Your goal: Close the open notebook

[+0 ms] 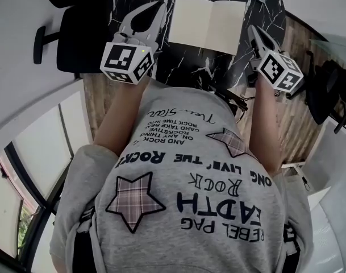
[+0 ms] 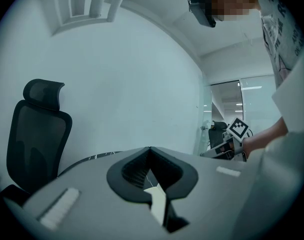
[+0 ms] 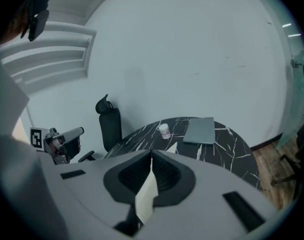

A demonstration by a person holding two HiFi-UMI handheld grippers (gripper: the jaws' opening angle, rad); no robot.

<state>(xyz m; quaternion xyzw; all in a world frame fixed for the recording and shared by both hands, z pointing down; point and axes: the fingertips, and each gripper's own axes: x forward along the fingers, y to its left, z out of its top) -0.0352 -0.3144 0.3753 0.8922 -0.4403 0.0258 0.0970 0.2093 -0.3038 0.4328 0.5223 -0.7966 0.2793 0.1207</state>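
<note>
Head view entry: notebook (image 1: 209, 23), lying open and flat on the dark veined desk (image 1: 190, 61), blank cream pages up and a centre fold showing.

Position: ahead of both sets of jaw tips and between them, just right of the left gripper (image 1: 157, 7) and just left of the right gripper (image 1: 254, 34). Neither appears to touch it.

Grippers: both have their jaws pressed together and hold nothing.

Handling, judged: light and thin, with flexible leaves. It is likely to skid on the polished desk if pushed sideways. The best hold is the free outer edge of one half, lifted and folded over the centre crease while the other half is steadied.

Poorly seen:
- Cover material, binding and page count cannot be told.
- The left gripper view shows only a sliver of desk beyond its jaws and no notebook.
- The right gripper view shows a pale corner just past its tips, probably the notebook, with a cup (image 3: 164, 130) and a flat grey slab (image 3: 199, 130) farther off.
- The person's torso hides the near desk edge.
</note>
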